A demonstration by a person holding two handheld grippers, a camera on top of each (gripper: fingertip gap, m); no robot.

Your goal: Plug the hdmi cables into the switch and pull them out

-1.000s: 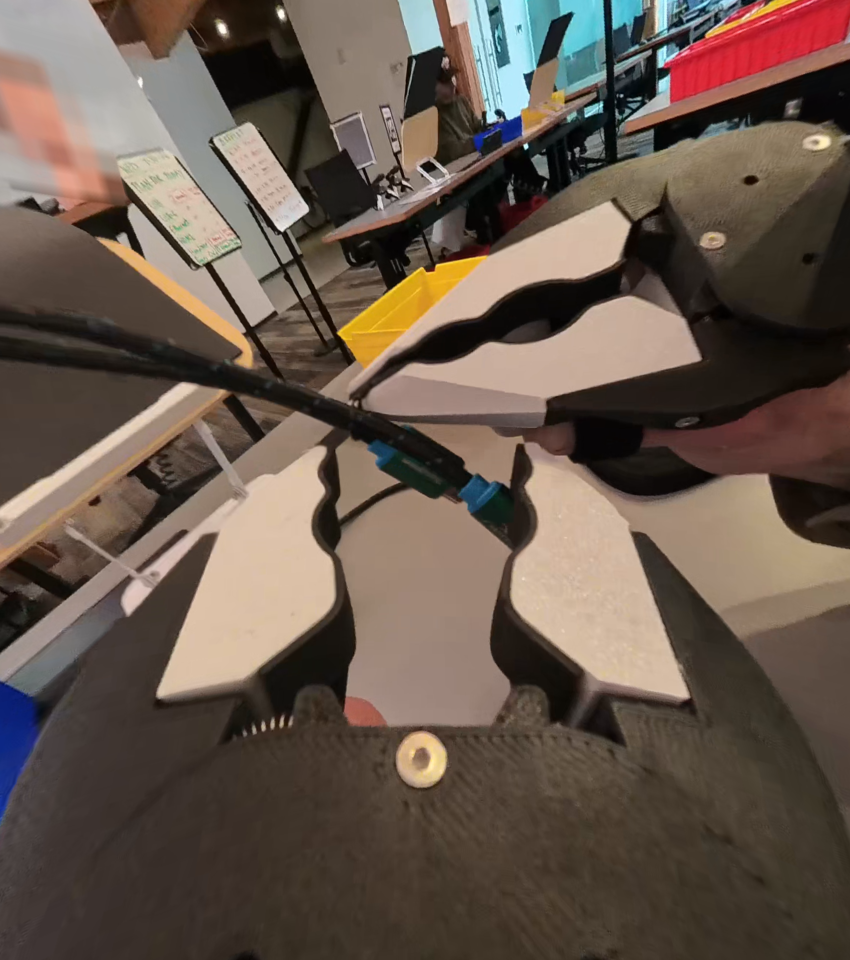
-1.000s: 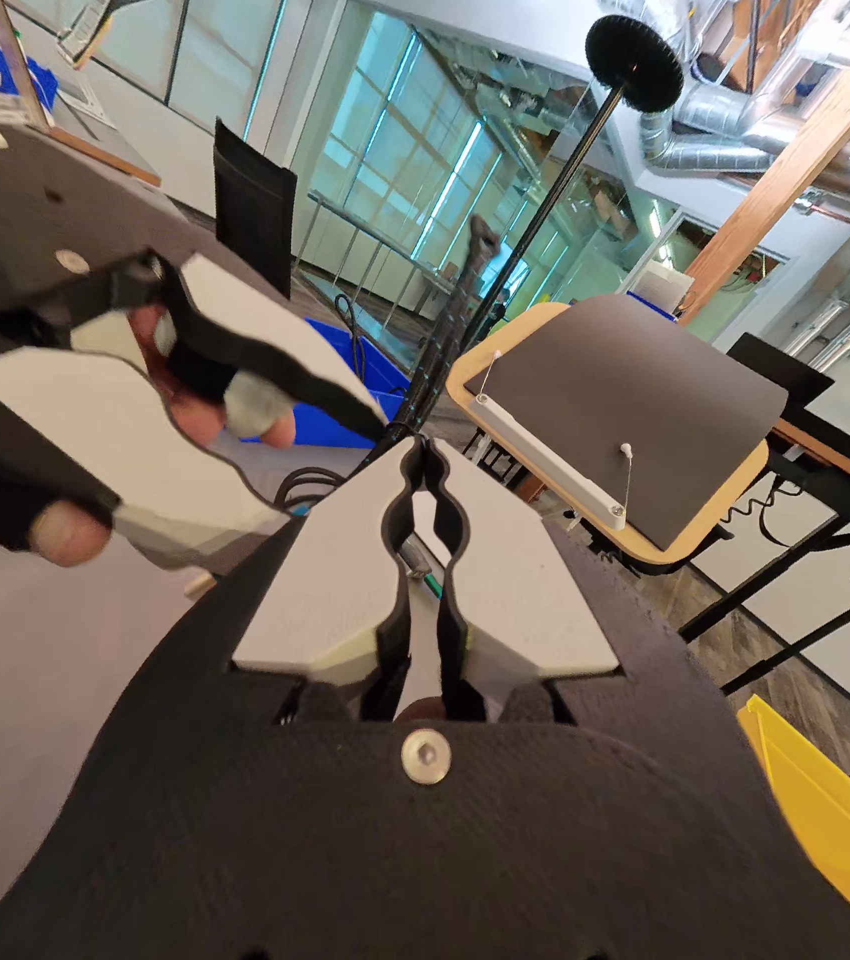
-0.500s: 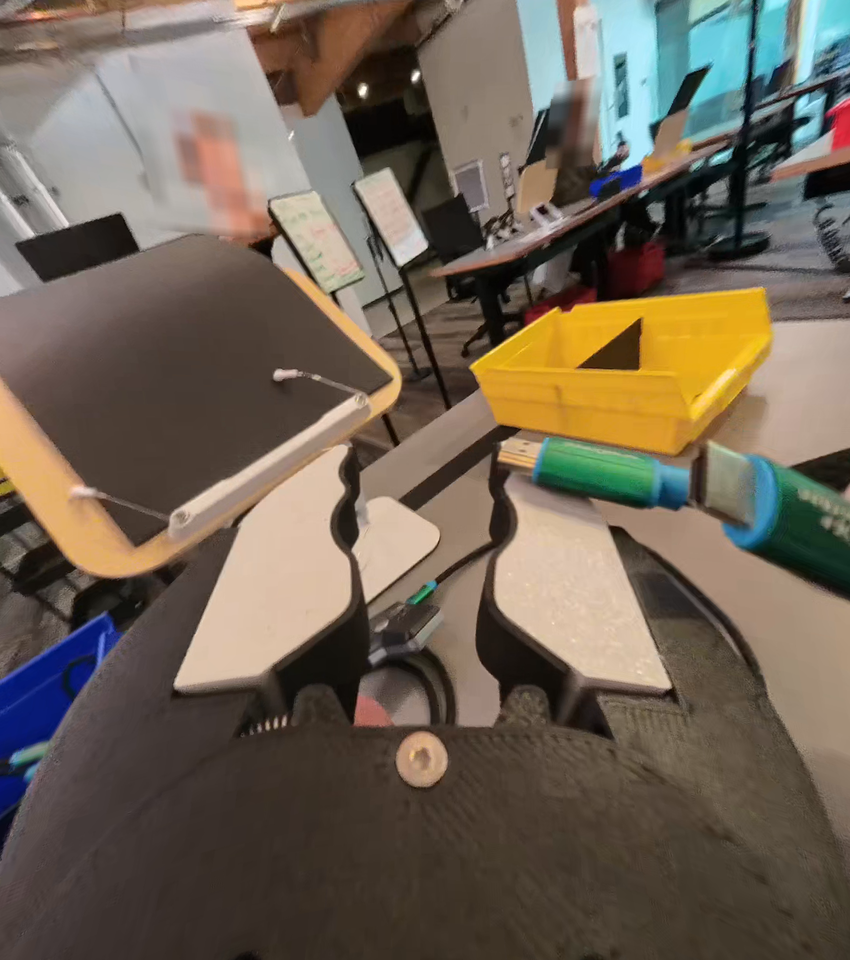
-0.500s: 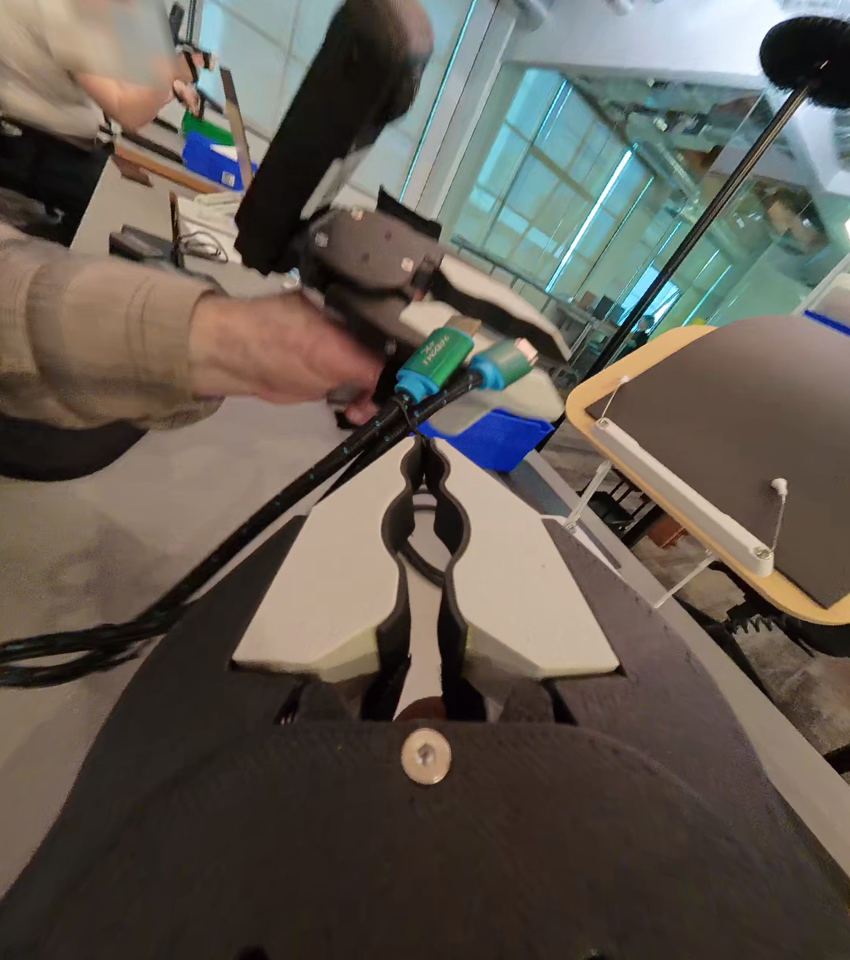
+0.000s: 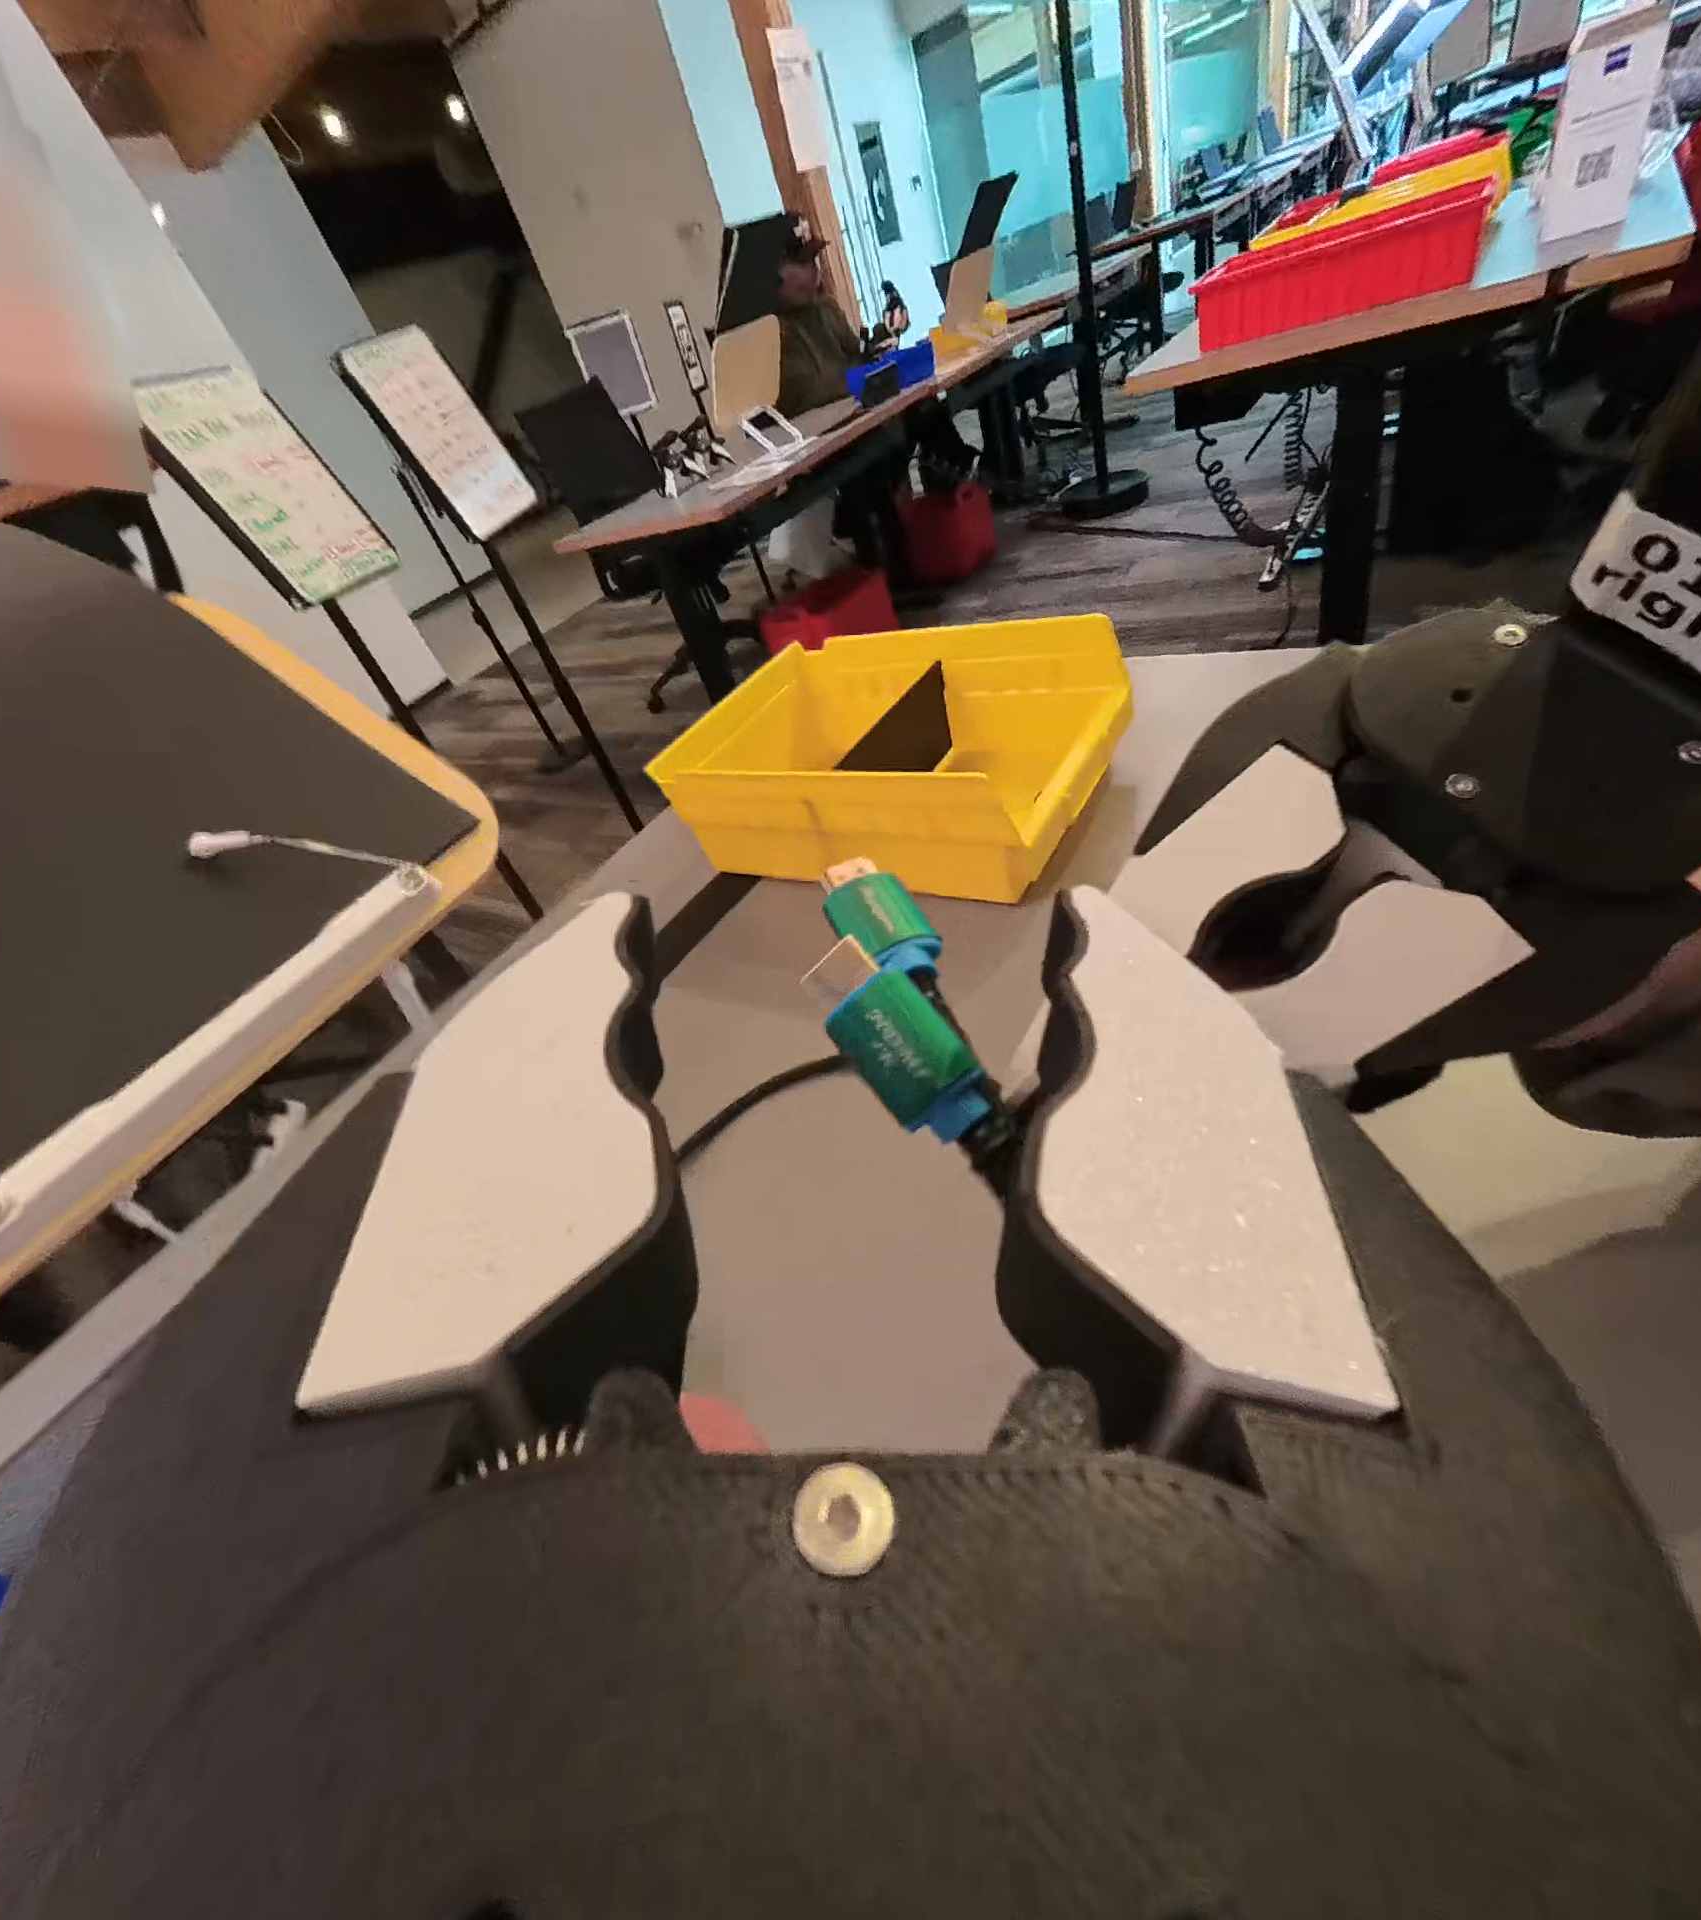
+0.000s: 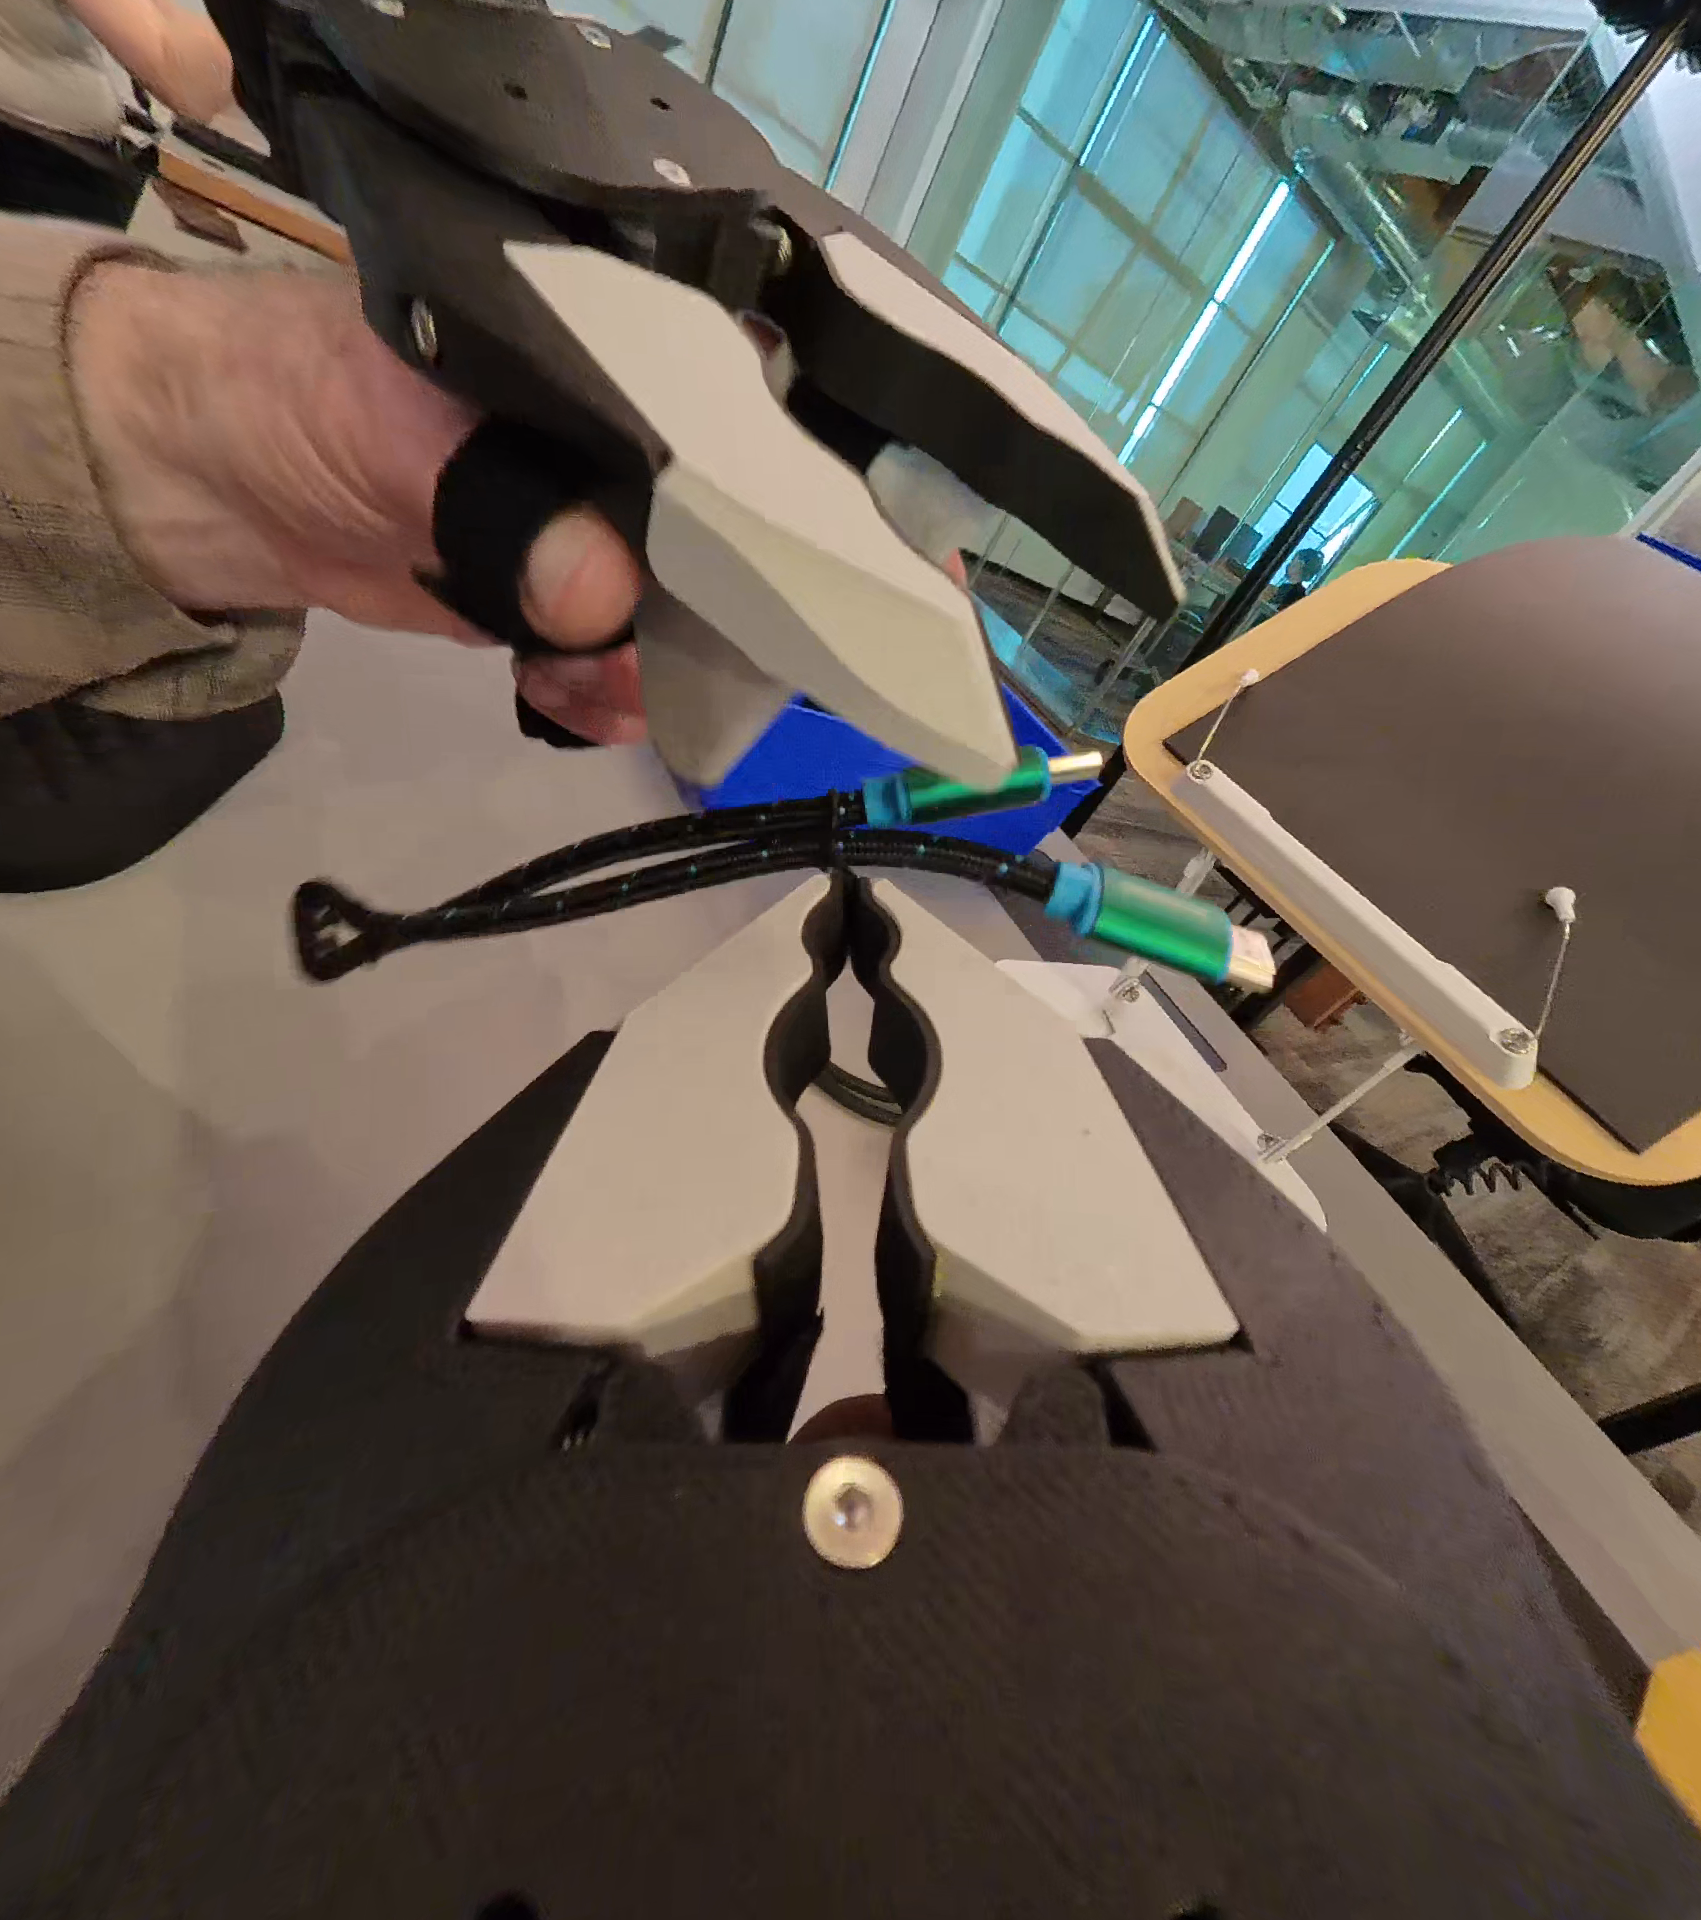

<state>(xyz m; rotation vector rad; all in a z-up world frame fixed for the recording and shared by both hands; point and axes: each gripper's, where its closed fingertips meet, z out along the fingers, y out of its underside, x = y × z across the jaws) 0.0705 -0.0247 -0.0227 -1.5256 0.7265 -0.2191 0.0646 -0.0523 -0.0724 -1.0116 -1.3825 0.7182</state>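
Observation:
Two black braided HDMI cables are bound together by a thin black tie. Each ends in a green plug with a blue collar. My right gripper is shut, its tips pinching the bundle at the tie and holding it above the grey table. My left gripper is wide open. Both plugs stand between its fingers, and the pads do not press on them. In the right wrist view the left gripper hangs over the upper plug. The right gripper shows at the right of the left wrist view.
A yellow bin stands on the table beyond the plugs. A blue bin sits behind the cables. A tilted black board with a tan rim stands off the table's edge. A white plate lies near that edge. My hands' fingertips stand some 6 cm from each other.
My left gripper narrowed, then opened wider, and now has both plugs between its fingers. My right gripper stayed shut on the bundle and swung it, so the plugs now point right.

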